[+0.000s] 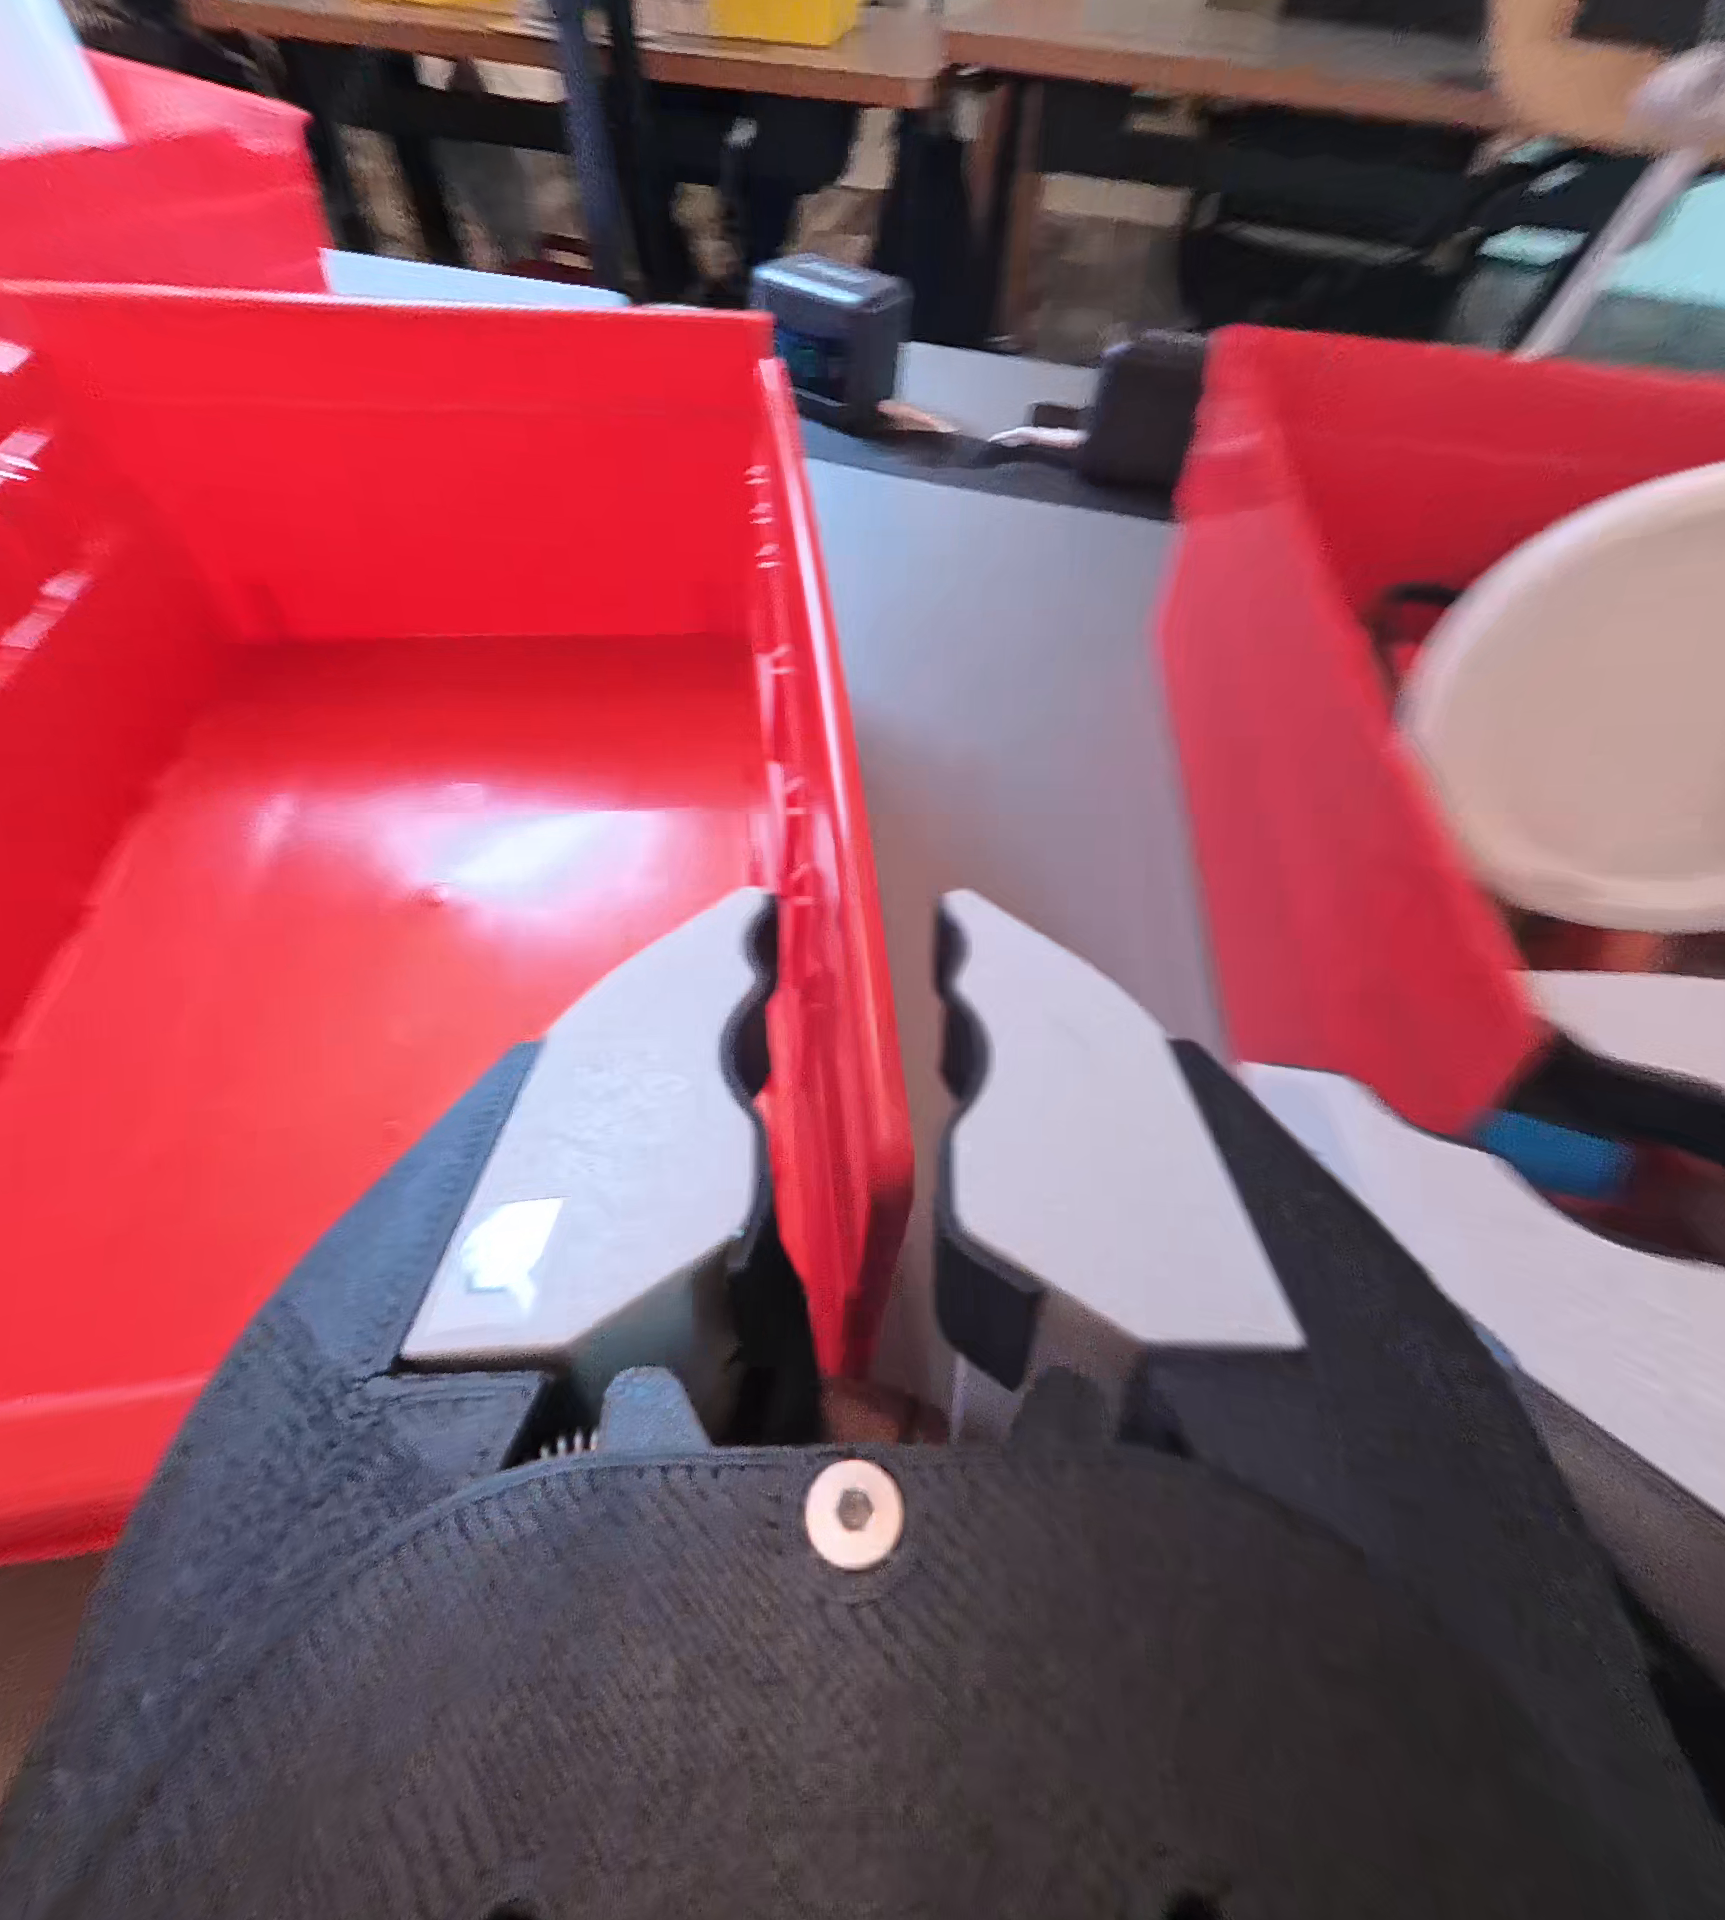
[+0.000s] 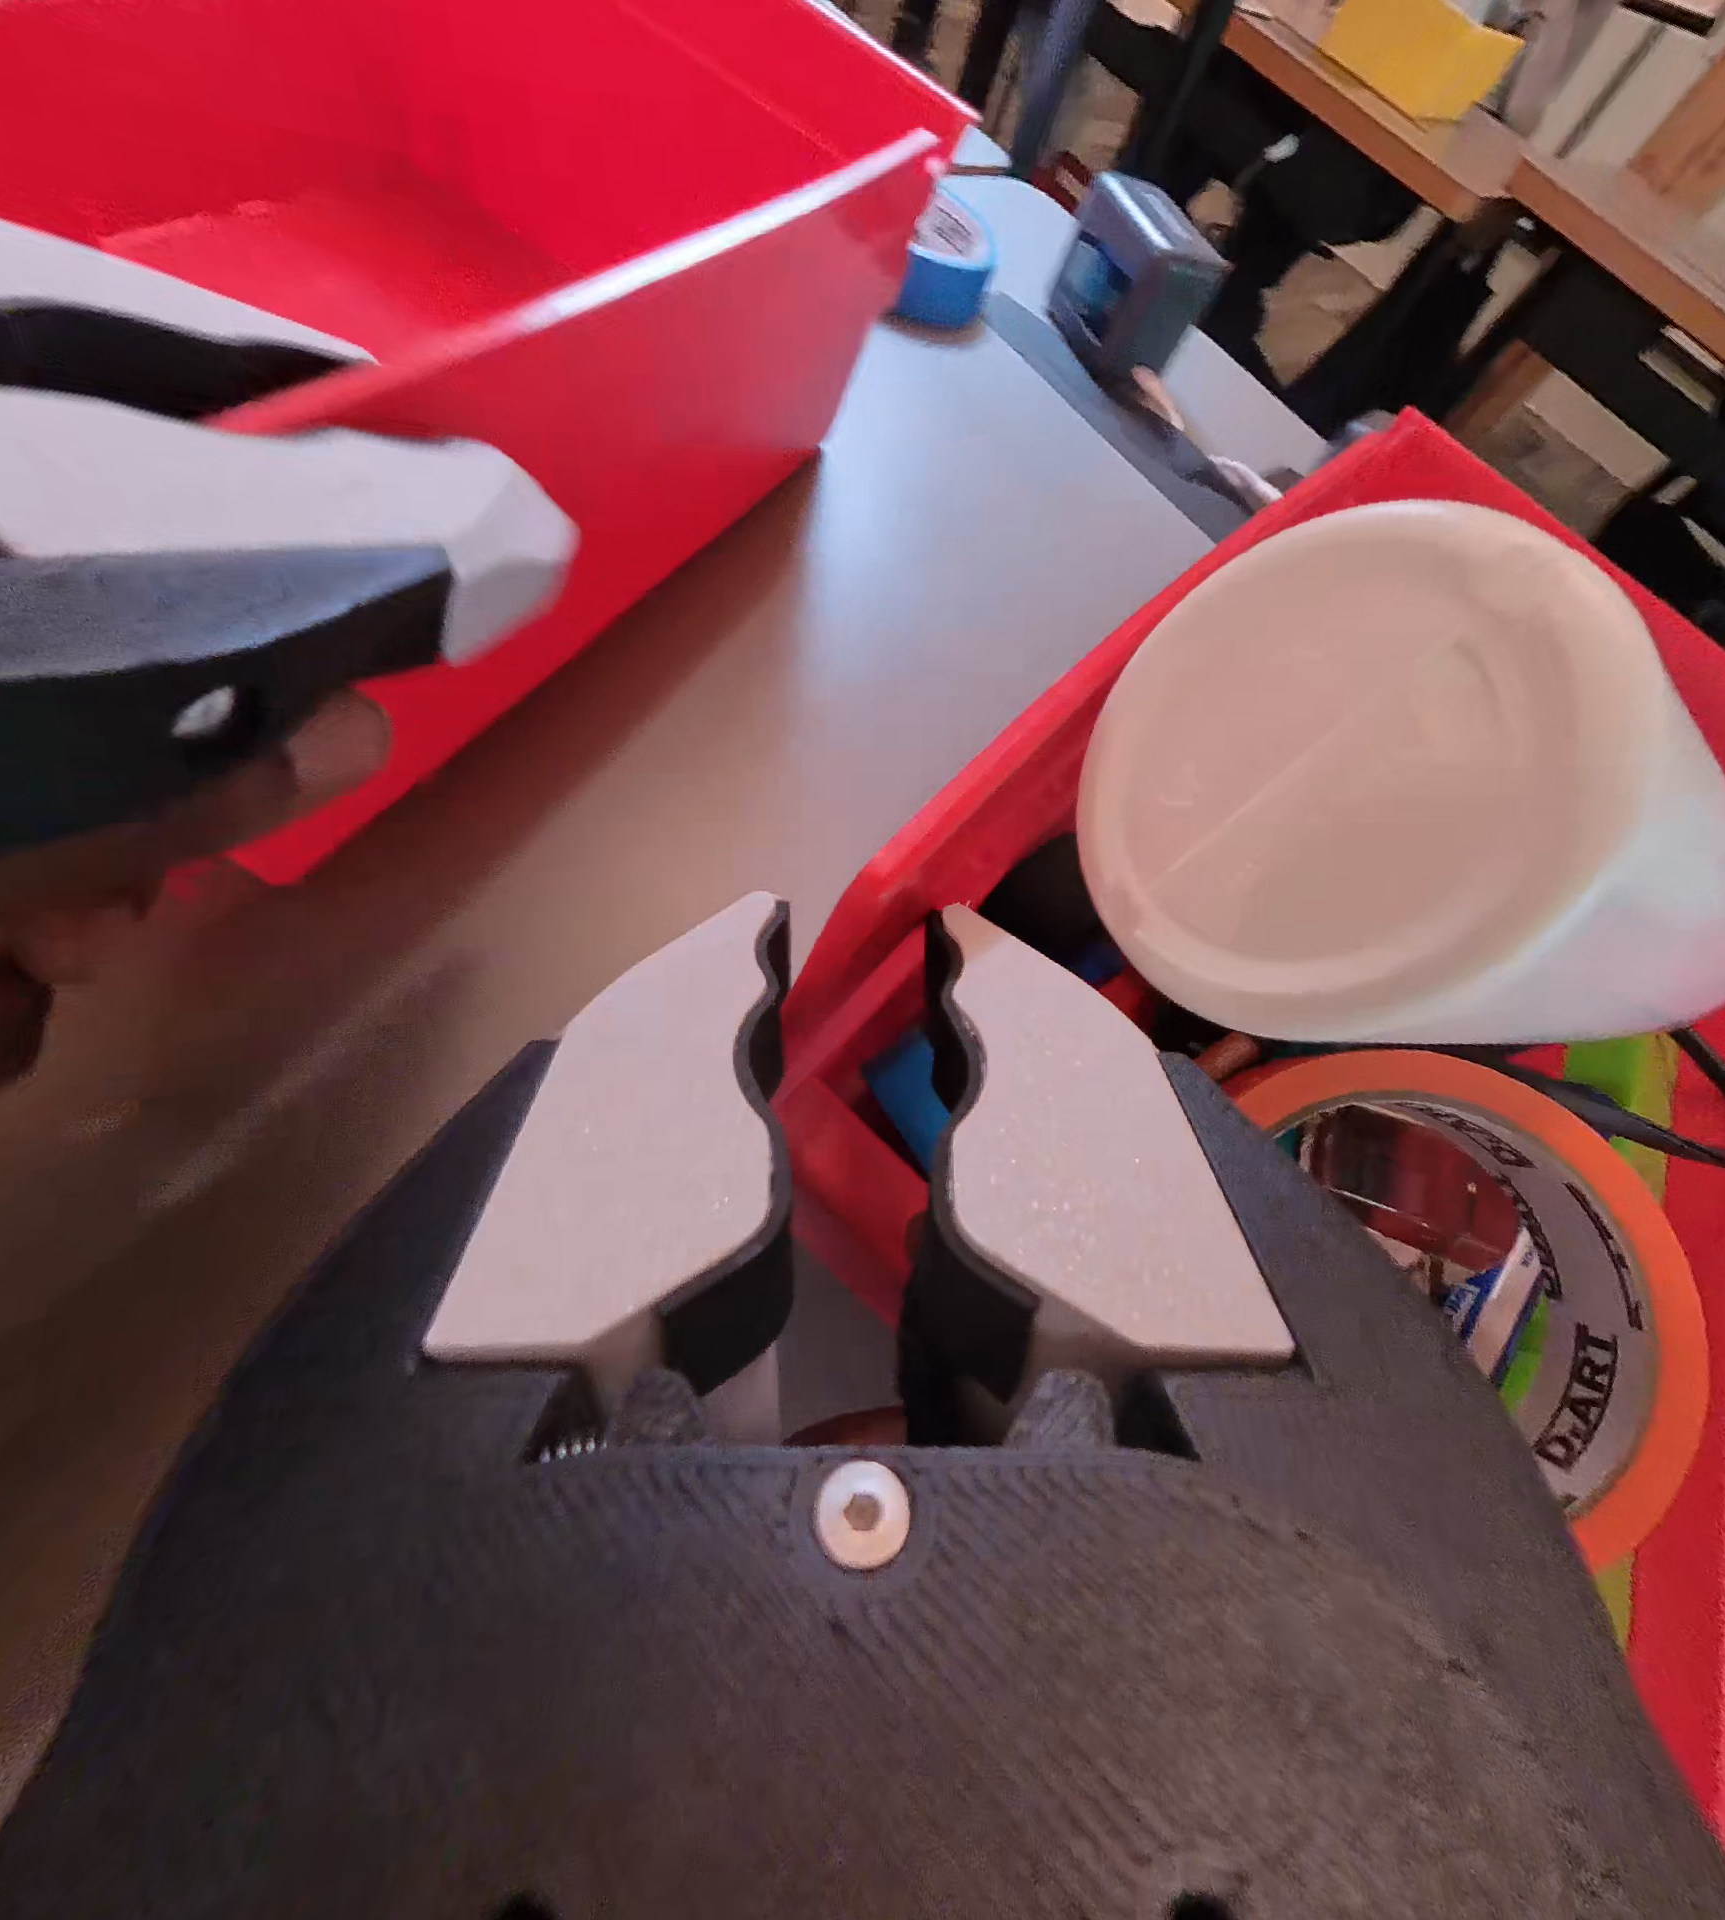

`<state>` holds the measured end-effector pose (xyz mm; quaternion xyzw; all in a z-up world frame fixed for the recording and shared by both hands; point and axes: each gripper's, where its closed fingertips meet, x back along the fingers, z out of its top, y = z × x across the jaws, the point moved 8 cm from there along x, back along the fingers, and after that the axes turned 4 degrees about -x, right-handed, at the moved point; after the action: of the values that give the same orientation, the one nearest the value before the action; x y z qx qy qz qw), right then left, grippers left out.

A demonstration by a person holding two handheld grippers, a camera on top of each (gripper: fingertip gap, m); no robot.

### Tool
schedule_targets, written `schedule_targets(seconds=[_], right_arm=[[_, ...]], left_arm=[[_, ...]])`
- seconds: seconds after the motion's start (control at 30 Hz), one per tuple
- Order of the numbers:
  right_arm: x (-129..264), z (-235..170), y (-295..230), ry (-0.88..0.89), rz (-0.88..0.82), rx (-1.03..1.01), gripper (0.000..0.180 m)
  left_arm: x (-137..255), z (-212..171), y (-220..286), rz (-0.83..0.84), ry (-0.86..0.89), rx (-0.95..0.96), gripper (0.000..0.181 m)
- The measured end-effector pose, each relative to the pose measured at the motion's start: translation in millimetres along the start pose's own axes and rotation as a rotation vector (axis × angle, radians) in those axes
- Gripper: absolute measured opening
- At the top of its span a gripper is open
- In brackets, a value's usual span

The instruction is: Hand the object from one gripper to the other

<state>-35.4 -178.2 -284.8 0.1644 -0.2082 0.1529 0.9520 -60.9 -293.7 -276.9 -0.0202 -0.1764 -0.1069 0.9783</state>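
Observation:
My left gripper (image 1: 853, 914) is open and empty, its fingers on either side of the right wall of an empty red bin (image 1: 370, 935). My right gripper (image 2: 858, 925) is open and empty, over the near left corner of a second red bin (image 2: 993, 810). In that bin a white plastic bottle (image 2: 1388, 769) lies tilted on top of other items, its flat base towards me. The bottle also shows at the right edge of the left wrist view (image 1: 1627, 707). The left gripper (image 2: 442, 436) shows in the right wrist view at the empty bin's (image 2: 629, 343) wall.
The second bin (image 1: 1305, 831) also holds an orange tape roll (image 2: 1668, 1247), a silver tape roll (image 2: 1564, 1382) and a blue item (image 2: 905, 1091). A strip of grey table (image 1: 1003, 675) lies between the bins. A blue tape roll (image 2: 951, 260) and a dark device (image 2: 1138, 270) stand at the far edge.

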Motion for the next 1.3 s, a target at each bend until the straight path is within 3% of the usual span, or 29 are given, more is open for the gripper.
schedule_targets(seconds=[0.03,0.17,0.33,0.43,0.5,0.6,0.63,0.87,1.0,1.3], right_arm=[[-3,3,-4,0.008,0.037,-0.001,0.026],[-5,8,-11,0.036,0.135,-0.071,0.028],[6,5,-9,0.117,0.115,-0.122,0.031],[6,5,-7,0.116,0.102,-0.080,0.038],[4,6,-12,0.097,0.104,-0.034,0.029],[5,8,-16,0.058,0.044,0.045,0.020],[7,8,-17,0.050,0.014,0.069,0.018],[42,-21,10,0.002,-0.185,0.096,0.008],[65,-42,38,-0.009,-0.214,0.015,0.007],[104,-67,48,0.005,-0.283,0.002,0.006]], left_arm=[[6,2,-3,-0.069,0.014,0.041,0.042],[40,17,-30,-0.147,0.109,0.077,0.059],[70,26,-55,-0.162,0.250,0.030,0.060],[52,13,-32,-0.252,0.149,-0.119,0.060],[34,2,-20,-0.218,0.074,-0.187,0.059],[17,-9,-9,-0.205,0.031,-0.173,0.025],[15,-7,-6,-0.202,0.061,-0.143,0.022],[12,-3,44,-0.240,0.042,-0.170,0.021],[9,-4,74,-0.196,0.038,-0.221,0.021],[14,-4,155,-0.353,0.050,-0.343,0.027]])
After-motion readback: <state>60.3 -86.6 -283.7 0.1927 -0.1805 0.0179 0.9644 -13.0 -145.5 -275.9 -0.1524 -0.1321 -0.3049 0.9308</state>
